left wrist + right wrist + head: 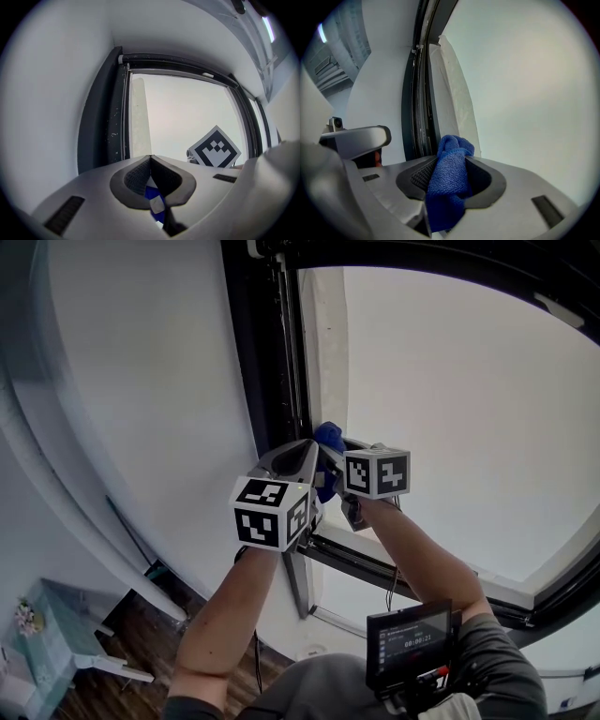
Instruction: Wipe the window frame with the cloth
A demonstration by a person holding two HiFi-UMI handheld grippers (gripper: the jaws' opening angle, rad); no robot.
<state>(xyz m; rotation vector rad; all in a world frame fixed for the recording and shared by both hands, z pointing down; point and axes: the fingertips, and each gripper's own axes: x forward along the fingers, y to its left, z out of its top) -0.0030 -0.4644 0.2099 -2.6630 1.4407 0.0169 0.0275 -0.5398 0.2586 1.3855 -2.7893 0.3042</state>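
Blue cloth [450,173] is bunched between the pads of the right tongs [451,159], which are closed on it, so that a rounded tuft stands up above the tips and the rest hangs down through the slot behind them. From the head view the cloth [328,442] sits right at the dark window frame [272,362], at the inner edge of its upright post, just above the lower corner where the post meets the bottom rail; whether the fabric actually presses on the frame cannot be told. The left tongs [151,158] are closed, tips meeting with nothing gripped between the pads; a small blue and white patch shows low in the gap behind them, too small to identify. In the head view the left tongs [314,454] point at the same spot from the left, just beside the cloth, and the two marker cubes [272,512] [377,472] sit close together. Both forearms reach up towards the window. A pale strip [323,343] runs along the glass side of the post, the pane [450,409] beyond it is a bright, even grey-white, and a white wall [150,381] lies to the left of the frame. A small screen [411,638] is mounted at the person's chest.
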